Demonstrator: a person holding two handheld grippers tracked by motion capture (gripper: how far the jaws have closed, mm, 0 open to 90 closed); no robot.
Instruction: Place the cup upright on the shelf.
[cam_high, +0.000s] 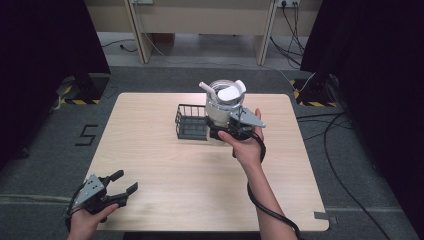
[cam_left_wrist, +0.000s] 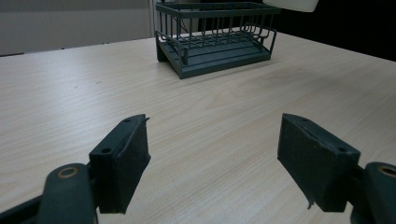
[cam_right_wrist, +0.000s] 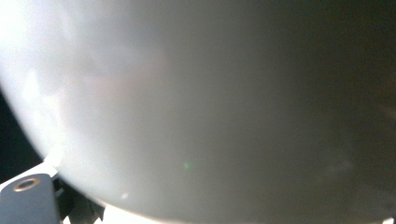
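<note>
White pot (cam_high: 223, 105) hangs pinched in our right gripper (cam_high: 239, 121), raised just beside and partly above the wire rack (cam_high: 191, 121), which lies to its left; left gripper (cam_high: 117, 186) rests well apart, fingers (cam_left_wrist: 122, 161) spread over the surface (cam_high: 165, 170).

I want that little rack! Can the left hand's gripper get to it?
Probably yes: the left gripper has its fingers open, and bare table lies between it and the wire rack.

A light wooden table (cam_high: 165, 195) stands on grey carpet (cam_high: 45, 160) between black curtains (cam_high: 45, 35), with a pale bench (cam_high: 200, 20) and cables (cam_high: 345, 150) behind.
</note>
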